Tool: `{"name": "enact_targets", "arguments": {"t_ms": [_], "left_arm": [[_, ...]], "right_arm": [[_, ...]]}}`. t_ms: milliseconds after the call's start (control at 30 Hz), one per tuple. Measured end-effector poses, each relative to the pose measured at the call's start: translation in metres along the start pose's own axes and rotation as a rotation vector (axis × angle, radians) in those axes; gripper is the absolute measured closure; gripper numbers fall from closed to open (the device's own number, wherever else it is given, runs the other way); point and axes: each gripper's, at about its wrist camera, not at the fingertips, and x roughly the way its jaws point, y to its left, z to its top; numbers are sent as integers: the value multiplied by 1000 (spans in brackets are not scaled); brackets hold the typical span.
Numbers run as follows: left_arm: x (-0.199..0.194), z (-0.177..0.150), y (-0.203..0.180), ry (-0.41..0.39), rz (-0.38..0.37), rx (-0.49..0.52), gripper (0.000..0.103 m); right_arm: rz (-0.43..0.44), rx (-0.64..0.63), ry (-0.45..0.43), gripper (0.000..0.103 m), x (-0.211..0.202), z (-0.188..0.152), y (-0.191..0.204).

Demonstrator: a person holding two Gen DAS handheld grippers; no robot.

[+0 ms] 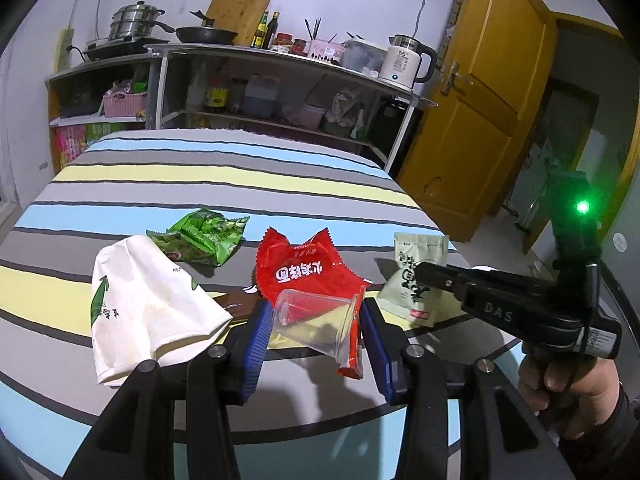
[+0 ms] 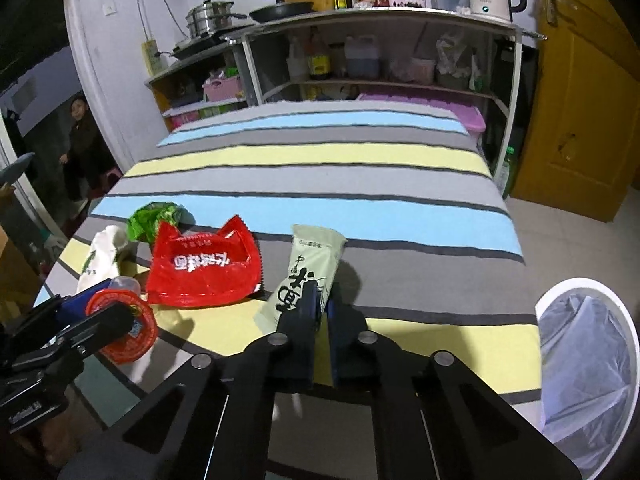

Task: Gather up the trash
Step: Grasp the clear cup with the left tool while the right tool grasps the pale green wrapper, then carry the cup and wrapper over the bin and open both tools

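Bin (image 2: 624,344) w/ clear liner is cut off at the right edge. Red wrapper (image 1: 308,268) partly hidden behind the plastic cup (image 1: 316,322). Green packet (image 2: 150,220) mostly behind red wrapper. Shelf (image 1: 256,98) items too small to ID.

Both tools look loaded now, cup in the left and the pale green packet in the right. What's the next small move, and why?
Probably lift the right tool and swing it right, over the lined bin. Its fingers are pinched on the corner of the pale green packet, which lies on the striped cloth, and the bin sits open just off the table's right edge. The left tool already grips the clear cup and can follow.
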Motion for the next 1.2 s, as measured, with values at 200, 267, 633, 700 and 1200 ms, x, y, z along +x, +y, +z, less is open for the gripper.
{"name": "enact_targets", "arguments": {"t_ms": [200,267,633,700,1200], "left_arm": [[-6,2,-14,-9,8,21,58],[-7,2,-20,-9,8,28,58],[-14,8,-70,-21,-24,99,58],[-13,9,-79,-19,-33,109,58],[8,16,-154,-15,-108,218,58]], "right_arm": [[-6,6,-37,101,-25,-7,-6],[-10,13,-47,101,-32,-9,-10],[-52,77,-126,101,-88,-27,-45],[-61,87,-133,101,-95,-31,-52],[-158,190,-159,101,-132,-61,-115]]}}
